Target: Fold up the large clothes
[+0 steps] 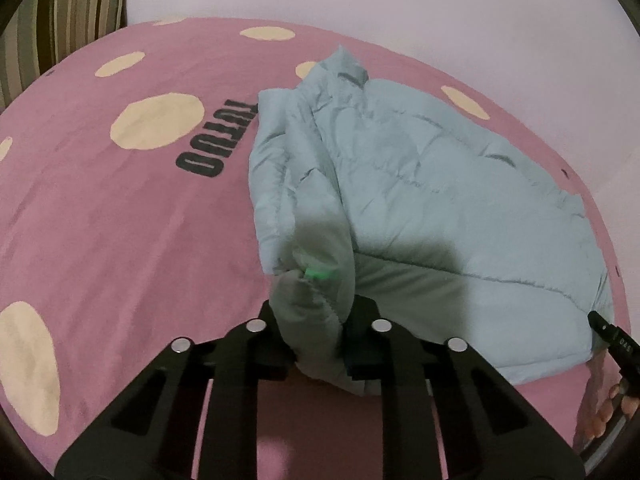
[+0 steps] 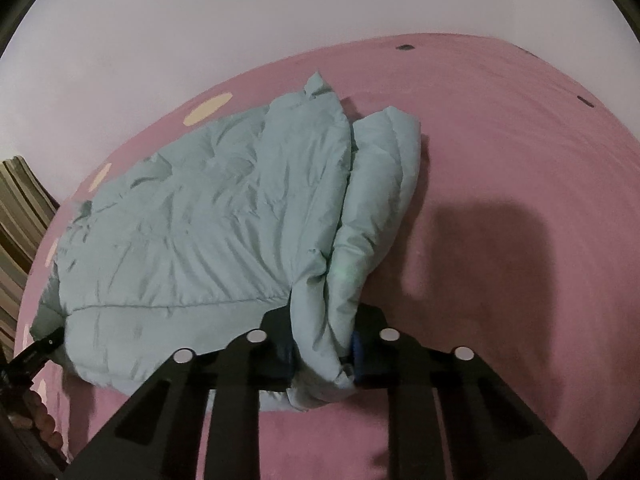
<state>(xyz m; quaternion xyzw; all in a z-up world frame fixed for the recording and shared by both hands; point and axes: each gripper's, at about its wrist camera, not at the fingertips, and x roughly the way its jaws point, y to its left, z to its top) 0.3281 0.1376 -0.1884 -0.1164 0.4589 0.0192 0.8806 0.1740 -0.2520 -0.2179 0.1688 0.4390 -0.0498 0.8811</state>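
One pale blue-green quilted puffer jacket [image 1: 420,184] of soft, crinkled padded fabric is laid flat across a pink fleecy bedcover [image 1: 120,220], near the bed's far edge by the wall. Its surface is divided by stitched seams into puffed panels; fine creases are seen throughout. Two sleeves are folded along its sides, one in each wrist view, each a thick rounded roll of the same fabric. A raised collar is seen at the far end.

One black two-finger left gripper [image 1: 316,344] is closed on the cuff end of the near sleeve, the bunched fabric being pinched between its pads. A small green glow is cast on the sleeve just beyond the fingers.

One black two-finger right gripper [image 2: 324,350] is likewise clamped on the opposite sleeve's cuff, the fabric being squeezed between two blue-lined pads [image 2: 357,350]. In the left wrist view, its tip is seen at the jacket's hem corner, with fingers of a hand [image 1: 612,408] below it.

The bedcover is patterned with large cream oval spots [image 1: 156,122]; seven are counted in the left wrist view. One black printed word [image 1: 216,140] lies beside the jacket. One plain pale wall [image 2: 280,12] and one brown-and-cream striped cushion [image 1: 68,20] are noted beyond the bed.
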